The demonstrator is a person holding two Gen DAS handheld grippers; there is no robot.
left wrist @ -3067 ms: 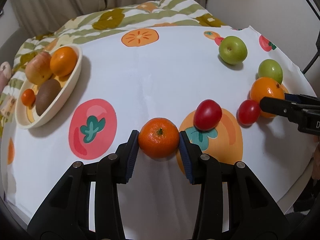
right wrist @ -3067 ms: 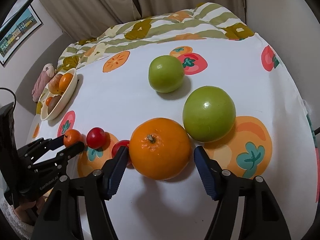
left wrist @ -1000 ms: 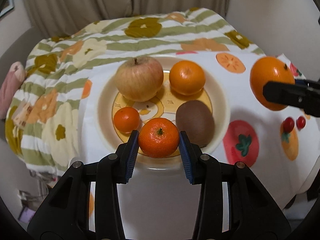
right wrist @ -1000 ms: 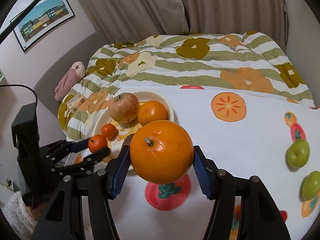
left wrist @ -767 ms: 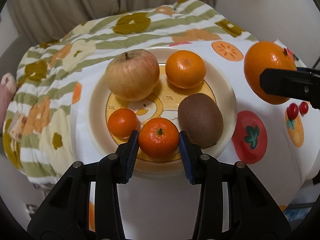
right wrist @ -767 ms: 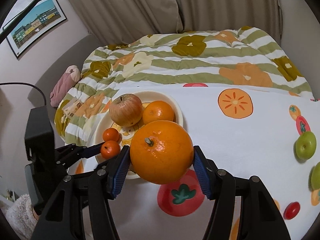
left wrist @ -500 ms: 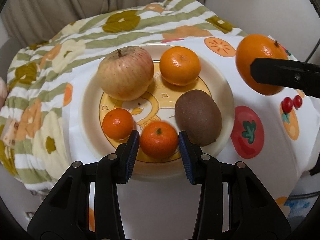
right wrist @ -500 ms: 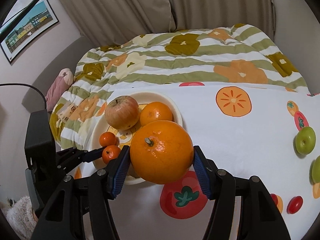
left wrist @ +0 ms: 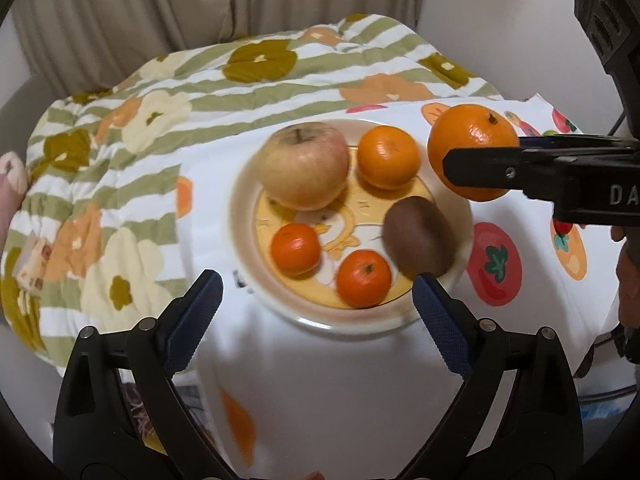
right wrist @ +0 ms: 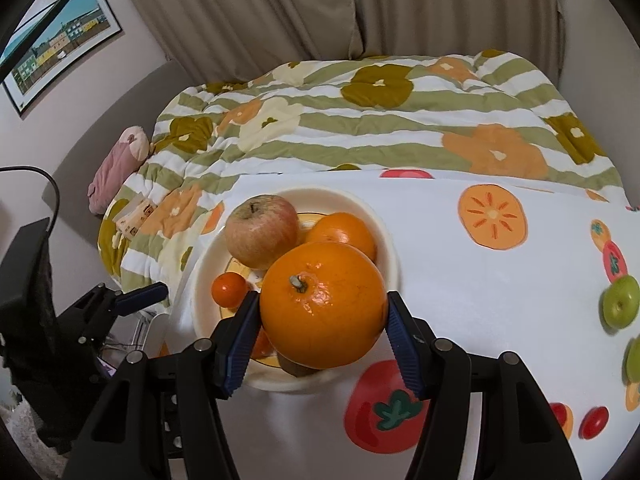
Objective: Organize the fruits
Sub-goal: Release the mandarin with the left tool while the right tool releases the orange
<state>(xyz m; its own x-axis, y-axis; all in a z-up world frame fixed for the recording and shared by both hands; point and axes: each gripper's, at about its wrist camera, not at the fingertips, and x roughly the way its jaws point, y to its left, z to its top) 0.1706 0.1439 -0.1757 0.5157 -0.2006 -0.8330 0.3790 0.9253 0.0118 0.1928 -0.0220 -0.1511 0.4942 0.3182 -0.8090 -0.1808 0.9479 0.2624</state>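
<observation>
A cream plate point(left wrist: 240, 216) holds an apple point(left wrist: 304, 164), an orange point(left wrist: 388, 156), a kiwi point(left wrist: 420, 236) and two small mandarins. The nearer mandarin point(left wrist: 363, 278) lies free on the plate. Just short of the plate's near rim my left gripper point(left wrist: 316, 300) hangs with its jaws opening wide and nothing pressed between the pads. My right gripper point(right wrist: 322, 308) is shut on a large orange point(right wrist: 324, 304) and holds it in the air above the plate's point(right wrist: 320, 196) near right side. The left wrist view shows that orange point(left wrist: 472, 148) at the plate's right.
Two green apples point(right wrist: 620, 300) and cherry tomatoes point(right wrist: 594, 422) lie on the fruit-print cloth at the right. A striped flowered quilt point(right wrist: 360, 120) lies behind the plate, with a pink plush point(right wrist: 116, 168) at its left. A hand point(left wrist: 628, 276) shows at the right edge.
My left gripper let go of the small mandarin on the plate, opened wide and drew back a little. The right gripper carried the large orange left until it hung over the plate.
</observation>
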